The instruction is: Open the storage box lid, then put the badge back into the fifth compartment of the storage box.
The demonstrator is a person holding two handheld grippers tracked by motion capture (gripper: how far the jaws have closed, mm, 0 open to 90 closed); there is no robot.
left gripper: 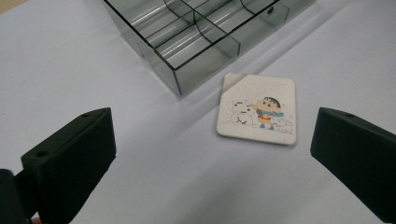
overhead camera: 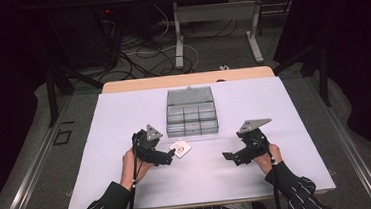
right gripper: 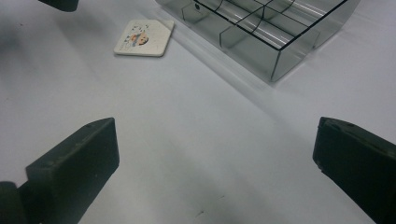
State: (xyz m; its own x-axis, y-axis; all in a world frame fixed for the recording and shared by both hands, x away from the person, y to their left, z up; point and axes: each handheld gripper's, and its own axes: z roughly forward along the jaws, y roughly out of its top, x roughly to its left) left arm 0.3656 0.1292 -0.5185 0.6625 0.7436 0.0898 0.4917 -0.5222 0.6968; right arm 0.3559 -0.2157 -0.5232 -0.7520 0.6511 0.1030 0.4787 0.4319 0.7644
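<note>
Clear smoky plastic divided organiser box (left gripper: 196, 35): beyond the jaws, empty, lid back. Small square white cartoon-printed coaster (left gripper: 258, 108): flat on the sheet, ahead of and between the left gripper (left gripper: 210, 154) jaws, nearer the right-hand one. Jaws wide apart, holding nothing. Right gripper (right gripper: 215, 163): same, idle. Step judged: approach to coaster. Next: lower, straddle edges, close.

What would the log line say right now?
left tool: open, near card | right tool: open, empty | box: open
</note>
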